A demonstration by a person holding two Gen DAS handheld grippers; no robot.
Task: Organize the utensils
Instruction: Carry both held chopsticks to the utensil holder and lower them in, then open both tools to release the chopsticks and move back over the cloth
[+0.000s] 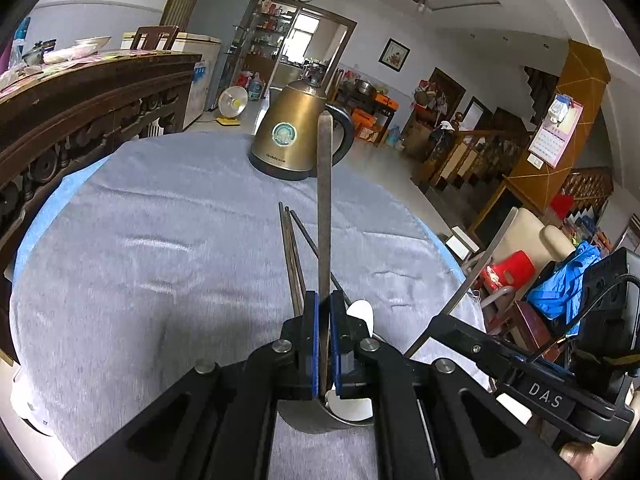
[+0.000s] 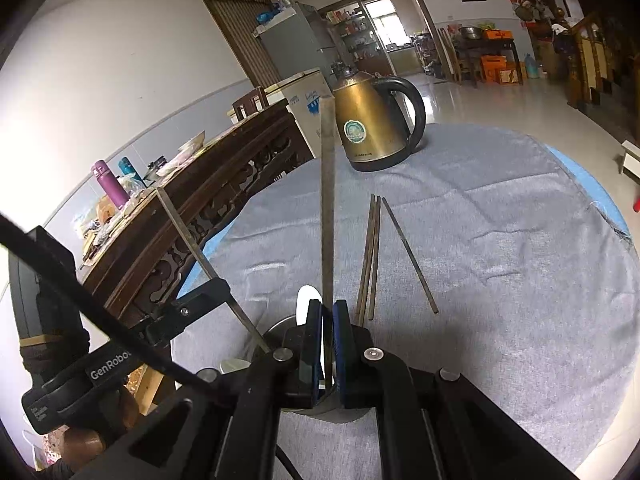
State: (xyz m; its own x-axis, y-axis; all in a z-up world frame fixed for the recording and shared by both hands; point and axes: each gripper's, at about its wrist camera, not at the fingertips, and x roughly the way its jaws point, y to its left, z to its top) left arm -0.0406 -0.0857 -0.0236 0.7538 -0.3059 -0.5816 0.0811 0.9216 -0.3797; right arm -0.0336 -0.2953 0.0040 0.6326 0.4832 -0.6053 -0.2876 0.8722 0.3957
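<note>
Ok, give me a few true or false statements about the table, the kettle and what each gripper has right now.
1. The left gripper has its jaws shut on a metal chopstick. True.
2. The kettle lies tipped on its side. False: it stands upright on the grey cloth.
3. Three loose chopsticks lie on the cloth. True.
4. The right gripper is empty. False: its jaws are shut on a second chopstick.
</note>
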